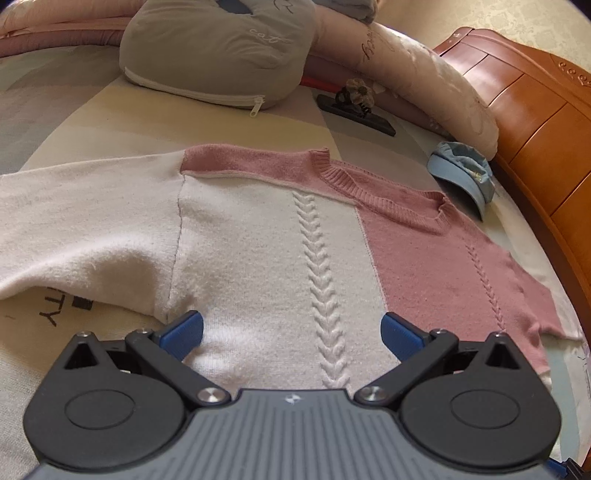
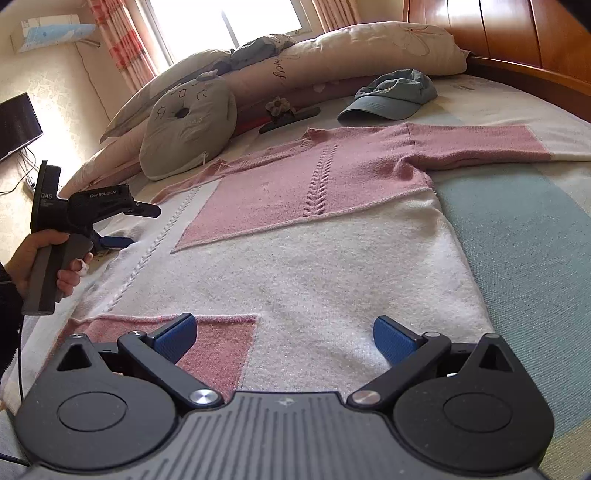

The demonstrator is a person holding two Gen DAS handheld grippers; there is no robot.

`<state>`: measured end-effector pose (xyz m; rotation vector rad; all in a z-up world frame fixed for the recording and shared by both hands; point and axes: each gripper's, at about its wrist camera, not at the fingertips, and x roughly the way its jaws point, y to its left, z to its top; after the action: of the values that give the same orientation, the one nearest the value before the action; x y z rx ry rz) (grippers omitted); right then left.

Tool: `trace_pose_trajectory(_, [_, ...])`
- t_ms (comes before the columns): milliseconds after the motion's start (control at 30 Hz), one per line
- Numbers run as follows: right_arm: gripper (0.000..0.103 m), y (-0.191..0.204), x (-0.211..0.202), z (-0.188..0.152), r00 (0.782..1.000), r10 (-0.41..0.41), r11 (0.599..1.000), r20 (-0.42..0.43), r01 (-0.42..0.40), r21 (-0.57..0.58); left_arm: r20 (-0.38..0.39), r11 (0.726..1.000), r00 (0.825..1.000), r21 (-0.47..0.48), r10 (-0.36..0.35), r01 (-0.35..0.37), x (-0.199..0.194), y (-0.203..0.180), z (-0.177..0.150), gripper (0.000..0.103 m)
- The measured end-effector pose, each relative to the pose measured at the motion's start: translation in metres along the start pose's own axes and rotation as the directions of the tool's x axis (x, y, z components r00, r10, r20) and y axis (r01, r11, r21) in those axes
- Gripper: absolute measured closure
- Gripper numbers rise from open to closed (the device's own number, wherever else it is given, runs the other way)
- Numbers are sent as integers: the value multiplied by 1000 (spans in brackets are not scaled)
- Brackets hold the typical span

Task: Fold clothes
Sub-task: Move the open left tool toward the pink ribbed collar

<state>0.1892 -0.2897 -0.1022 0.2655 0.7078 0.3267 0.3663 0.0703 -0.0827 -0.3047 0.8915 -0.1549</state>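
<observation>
A pink-and-white knitted sweater lies flat and spread out on the bed, front up. In the right wrist view its long axis runs from the hem at 6 o'clock to the collar at about 11 o'clock, and one pink sleeve stretches straight out toward 3 o'clock. The right tongs hover over the hem, spread wide and gripping nothing. The left tongs are likewise released above the white body panel, with the cable stitch running up toward 12 o'clock. Past the collar sit a grey cushion, a dark clip with a fabric flower and a blue cap — all near the neckline but off the knit. Pillows line the wooden headboard behind.
</observation>
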Motion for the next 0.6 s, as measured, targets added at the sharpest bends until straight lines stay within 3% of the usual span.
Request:
trace_pose_trajectory(100, [0,2,1,-1,1000,-13,1000,0,13,-17,65,999,997,21,-32,30,-7,-7,3,1])
trace_pose_trajectory(233, [0,5,0,-2,1000,-30,999,-4,29,-43,1,999,1000,-37,-23,23,13,3,-1,1])
trace_pose_trajectory(467, [0,5,-1,-3,999,-32,999,-3,32,-44,32,993,997,-89,-74,77,-7,6,4,1])
trace_pose_trajectory(600, [0,7,0,-3,999,-41,998,-4,40,-54,-19,991,997,-112,-77,75,5,10,-6,1])
